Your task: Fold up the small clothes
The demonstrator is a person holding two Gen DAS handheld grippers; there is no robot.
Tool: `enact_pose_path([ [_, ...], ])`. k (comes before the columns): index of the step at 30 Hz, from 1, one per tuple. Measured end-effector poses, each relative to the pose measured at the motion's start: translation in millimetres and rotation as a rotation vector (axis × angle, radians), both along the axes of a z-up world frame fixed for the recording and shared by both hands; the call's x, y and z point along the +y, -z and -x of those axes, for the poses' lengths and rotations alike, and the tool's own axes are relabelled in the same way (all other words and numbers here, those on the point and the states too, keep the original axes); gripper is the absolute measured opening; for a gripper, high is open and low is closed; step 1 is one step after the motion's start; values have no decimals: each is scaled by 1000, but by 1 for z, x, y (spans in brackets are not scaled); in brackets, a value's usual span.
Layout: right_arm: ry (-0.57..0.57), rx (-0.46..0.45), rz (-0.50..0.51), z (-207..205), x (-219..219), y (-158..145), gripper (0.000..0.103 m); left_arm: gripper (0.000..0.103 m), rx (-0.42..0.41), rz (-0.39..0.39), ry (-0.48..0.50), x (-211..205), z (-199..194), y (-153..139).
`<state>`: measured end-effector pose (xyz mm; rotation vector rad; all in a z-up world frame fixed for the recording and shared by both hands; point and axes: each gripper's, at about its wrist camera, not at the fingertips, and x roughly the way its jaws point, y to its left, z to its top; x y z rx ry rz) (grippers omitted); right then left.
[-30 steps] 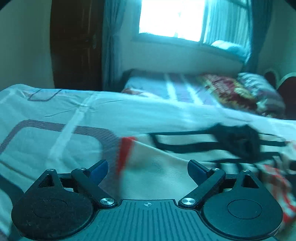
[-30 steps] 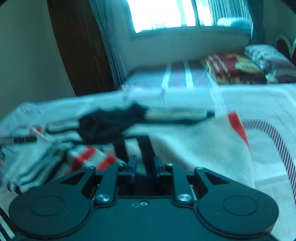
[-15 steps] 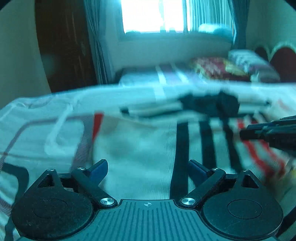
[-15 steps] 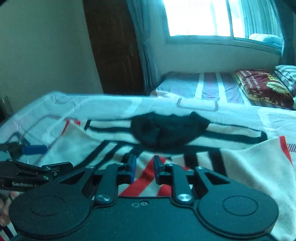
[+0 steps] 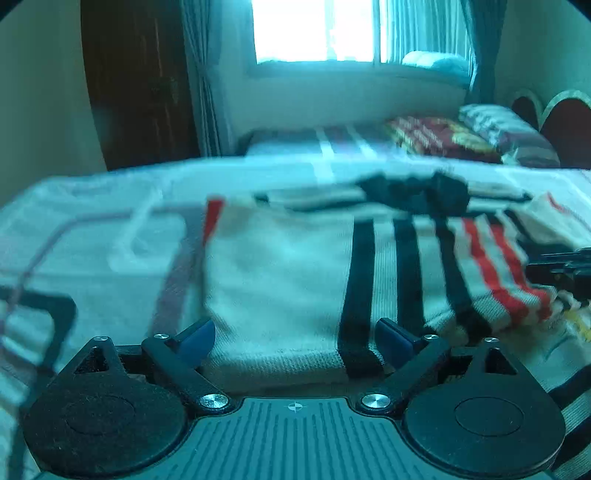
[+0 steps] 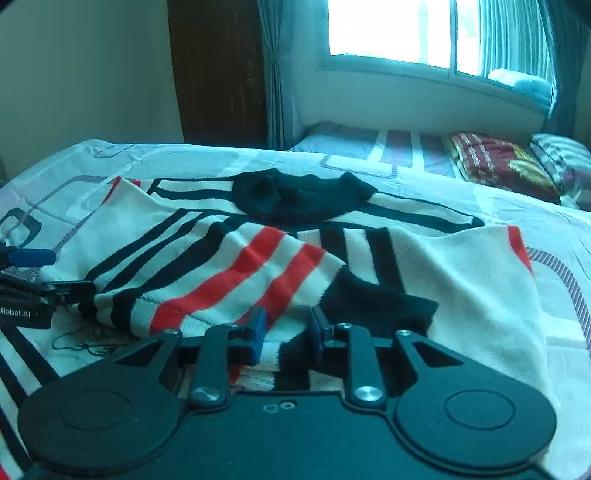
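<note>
A small white jumper with black and red stripes and a black collar lies on the bed. Its red-striped sleeve is folded across the body. My right gripper sits low over that sleeve, and its jaws are opening with a fold of cloth still between them. My left gripper is open, its blue pads wide apart over the jumper's near hem with nothing pinched. Each gripper shows in the other view: the left gripper at the left edge, the right gripper at the right edge.
The bed sheet is white with grey and black line patterns. A second bed with a red pillow stands behind, under a bright window. A dark wooden door and a curtain are at the back left.
The red-striped sleeve has been carried across and laid over the jumper's body. My left gripper has slid sideways over the near hem. The right jaws stand slightly wider.
</note>
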<state>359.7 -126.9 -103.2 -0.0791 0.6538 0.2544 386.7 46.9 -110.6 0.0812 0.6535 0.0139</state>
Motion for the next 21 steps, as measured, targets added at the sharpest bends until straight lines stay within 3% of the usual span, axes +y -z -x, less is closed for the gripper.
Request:
enact_pose_path([
  [2, 43, -41, -31, -1, -13, -8, 33, 93, -8, -6, -5, 5, -2, -5],
  [7, 115, 15, 23, -33, -30, 3, 34, 94, 47, -34, -11, 11, -34, 7],
  [12, 93, 23, 49, -37, -37, 12, 35, 96, 71, -2, -24, 16, -40, 18],
  [16, 116, -2, -6, -11, -51, -8, 38, 96, 59, -46, -19, 16, -15, 5],
  [20, 106, -19, -67, 35, -84, -23, 60, 96, 72, -38, -16, 34, 38, -2],
  [21, 108, -6, -64, 48, -92, -23, 61, 96, 83, -36, -14, 39, 52, -2],
])
